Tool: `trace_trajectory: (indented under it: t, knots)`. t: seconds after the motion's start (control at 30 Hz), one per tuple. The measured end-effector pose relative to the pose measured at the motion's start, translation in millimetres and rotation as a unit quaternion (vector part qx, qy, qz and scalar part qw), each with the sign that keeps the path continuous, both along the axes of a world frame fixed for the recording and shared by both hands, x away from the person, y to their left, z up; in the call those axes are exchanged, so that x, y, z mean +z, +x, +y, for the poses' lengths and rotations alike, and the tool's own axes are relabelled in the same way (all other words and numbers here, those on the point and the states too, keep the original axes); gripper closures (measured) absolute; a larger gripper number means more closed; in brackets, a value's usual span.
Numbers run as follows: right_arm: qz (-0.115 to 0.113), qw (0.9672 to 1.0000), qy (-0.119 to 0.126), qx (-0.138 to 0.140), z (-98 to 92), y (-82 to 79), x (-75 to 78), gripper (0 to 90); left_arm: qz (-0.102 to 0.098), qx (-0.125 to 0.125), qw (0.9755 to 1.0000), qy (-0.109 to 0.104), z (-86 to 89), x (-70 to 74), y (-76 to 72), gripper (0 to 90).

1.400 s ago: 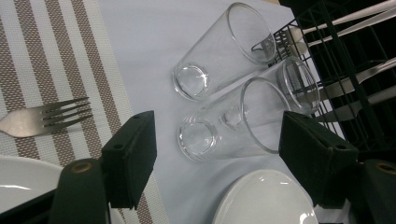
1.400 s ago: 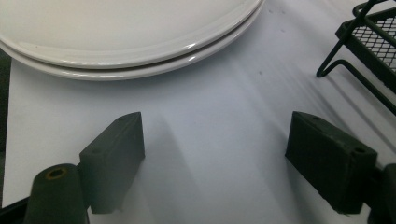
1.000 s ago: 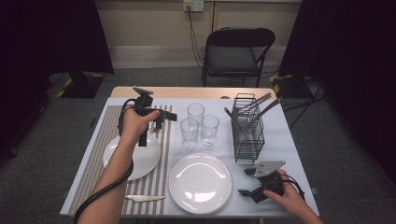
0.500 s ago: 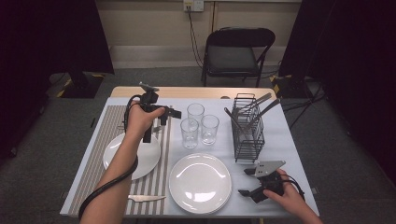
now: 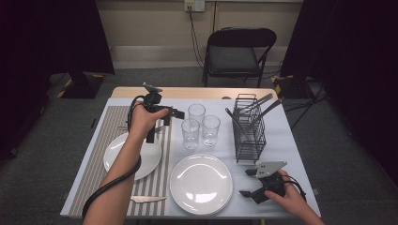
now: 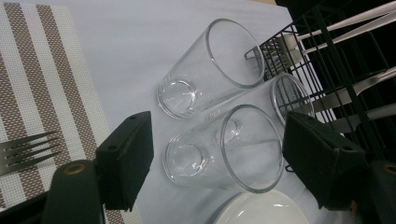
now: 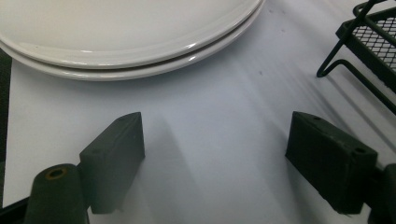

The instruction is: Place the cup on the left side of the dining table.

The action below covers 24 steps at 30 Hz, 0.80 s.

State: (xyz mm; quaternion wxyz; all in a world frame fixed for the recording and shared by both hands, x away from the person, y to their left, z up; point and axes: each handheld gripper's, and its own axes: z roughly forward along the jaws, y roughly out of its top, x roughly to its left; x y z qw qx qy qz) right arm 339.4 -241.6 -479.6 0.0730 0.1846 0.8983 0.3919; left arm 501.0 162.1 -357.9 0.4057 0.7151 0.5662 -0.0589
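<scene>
We note three glasses [image 6: 224,149] of clear, smooth, glossy glass at frame centre. Right of them, the rack [image 6: 336,70] is matt black wire holding shiny metal cutlery [image 6: 369,18]. At left, the placemat [image 6: 42,93] is coarse woven stuff, striped brown and white. The tablecloth [image 6: 116,42] looks smooth, matt white. The plates [image 7: 126,37] are glossy white ceramic. The gripper pads [image 7: 112,163] are matt black.

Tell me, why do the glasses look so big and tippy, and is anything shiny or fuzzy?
Left gripper view: the camera sits close and tilted, so the glasses loom and lean; they look sharp. Right gripper view: the plate rim glints, and the near jaws look soft. High view: the room behind the table is dark.
</scene>
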Motion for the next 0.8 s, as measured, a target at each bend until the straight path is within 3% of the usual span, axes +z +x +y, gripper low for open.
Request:
trace_trajectory:
  t: [0.8]
  knots:
    - [0.0,1.0,0.0,0.0,0.1,-0.1,0.0,18.3,0.021,0.001,0.9997,0.015,-9.8,-16.2,2.8,25.5]
